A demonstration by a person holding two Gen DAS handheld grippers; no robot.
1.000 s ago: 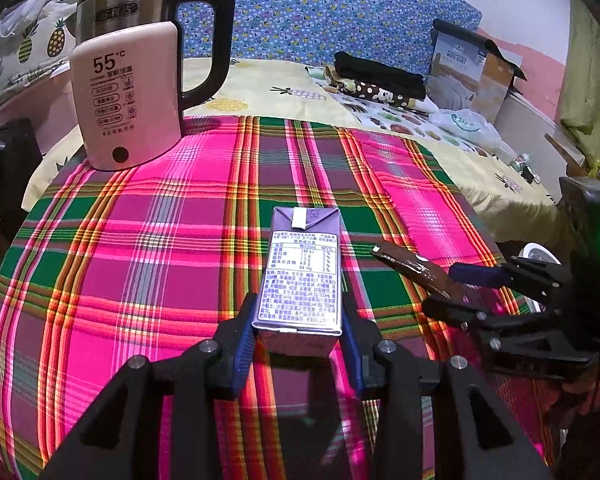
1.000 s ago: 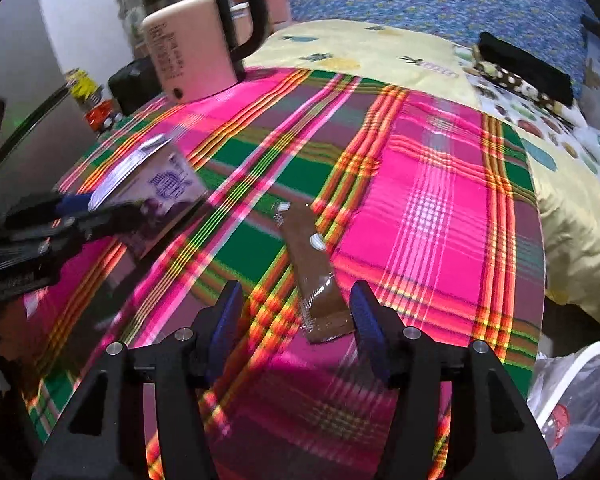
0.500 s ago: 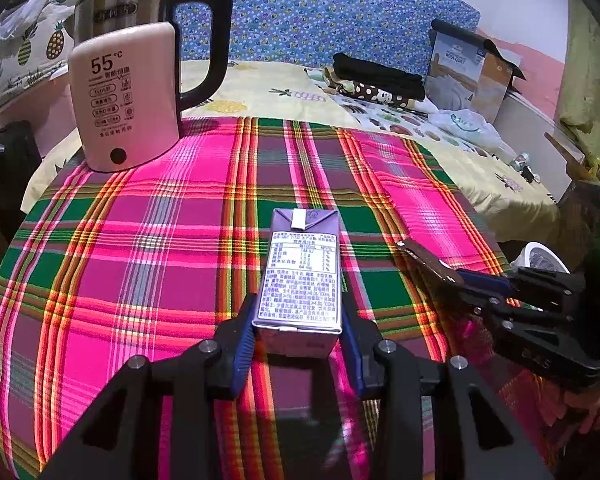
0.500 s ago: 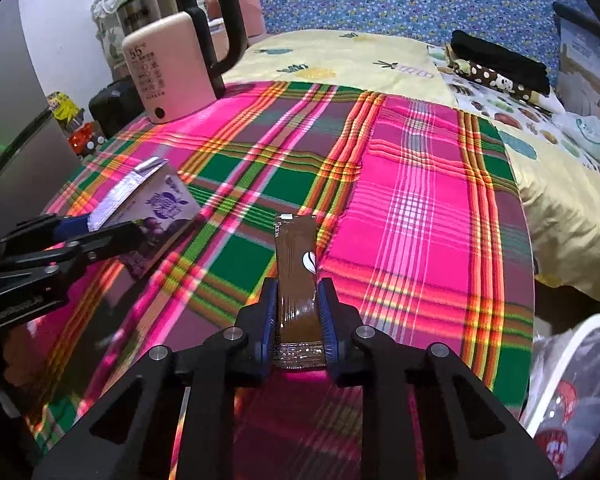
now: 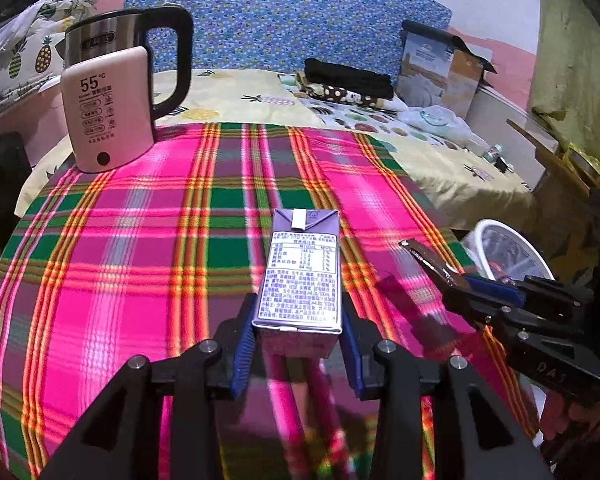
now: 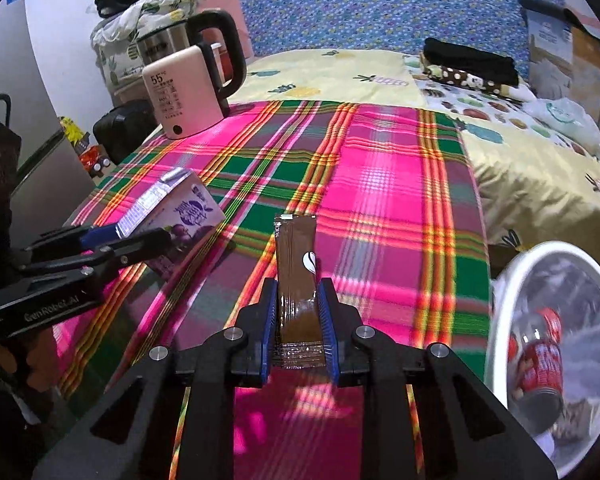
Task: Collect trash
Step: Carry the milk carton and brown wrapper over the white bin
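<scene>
Your left hand-held gripper [image 5: 298, 354] is clamped on a small purple drink carton [image 5: 302, 276], blue pads pressed to its two sides; the carton faces up with a white panel of fine printed text, too small to read, and a white tab at its folded far end. It is held above the bench [image 5: 140, 260], which is draped in a pink, green and orange plaid cloth. Your right hand-held gripper [image 6: 298, 334] is closed on a long brown foil sachet [image 6: 296, 264] bearing a small white mark; the sachet juts forward over the cloth. From the right wrist view, "GenRobot.AI" can be read on the left gripper's body.

Beside the bench's right edge sits a white-rimmed bin [image 6: 500, 320] lined with clear plastic, a red printed can [image 6: 540, 360] inside. At the far left corner stands a steel kettle with a black handle and pale pink front [image 5: 108, 108] marked "55°C". Beyond lies a bed [image 5: 236, 92] with a yellow fruit-print sheet, against a blue patterned headboard [image 5: 284, 12].
</scene>
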